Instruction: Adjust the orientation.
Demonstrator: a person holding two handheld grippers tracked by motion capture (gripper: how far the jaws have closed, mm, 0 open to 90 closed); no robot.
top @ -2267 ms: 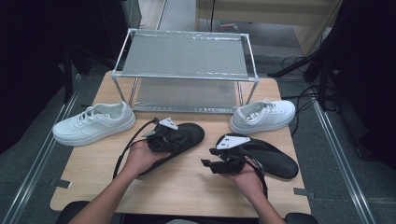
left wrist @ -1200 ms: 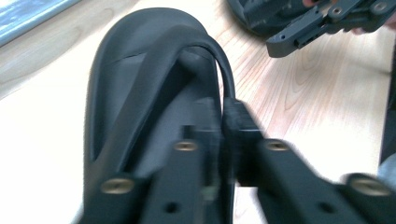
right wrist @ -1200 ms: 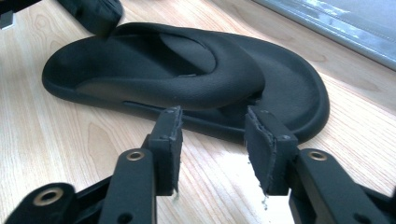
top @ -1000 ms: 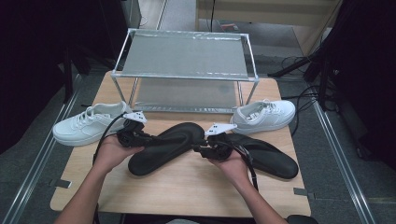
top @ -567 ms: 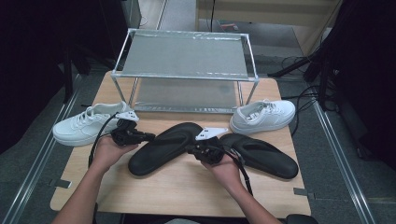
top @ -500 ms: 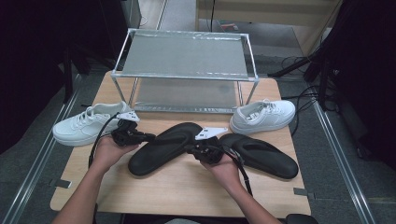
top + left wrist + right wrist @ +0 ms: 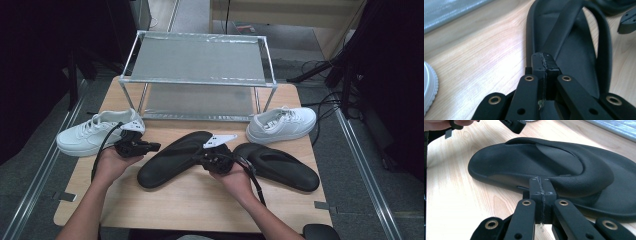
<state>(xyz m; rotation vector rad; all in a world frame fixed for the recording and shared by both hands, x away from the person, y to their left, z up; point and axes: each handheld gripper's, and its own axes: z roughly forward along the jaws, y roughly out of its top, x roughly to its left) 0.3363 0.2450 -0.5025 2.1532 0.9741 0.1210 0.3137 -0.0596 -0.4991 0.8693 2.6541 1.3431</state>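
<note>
Two black slippers lie on the wooden table (image 7: 190, 205). The left slipper (image 7: 167, 162) lies at a slant between my hands, and the right slipper (image 7: 282, 167) lies flat beside it. My left gripper (image 7: 156, 146) is shut and empty, just off the left slipper's upper left side. In the left gripper view its closed tip (image 7: 545, 62) points at the slipper's strap (image 7: 564, 32). My right gripper (image 7: 202, 159) is shut with nothing between its pads. In the right gripper view its tip (image 7: 541, 186) sits against the rim of the left slipper (image 7: 544, 157).
A white sneaker (image 7: 95, 136) stands at the table's left edge and another (image 7: 282, 123) at the right, behind the slippers. A two-tier metal rack (image 7: 200, 65) fills the back of the table. Bare wood lies in front of the slippers.
The left slipper now lies flat between the hands. My left hand has drawn back to the left of it. My right hand left the right slipper, moved over to the left one and shut.
</note>
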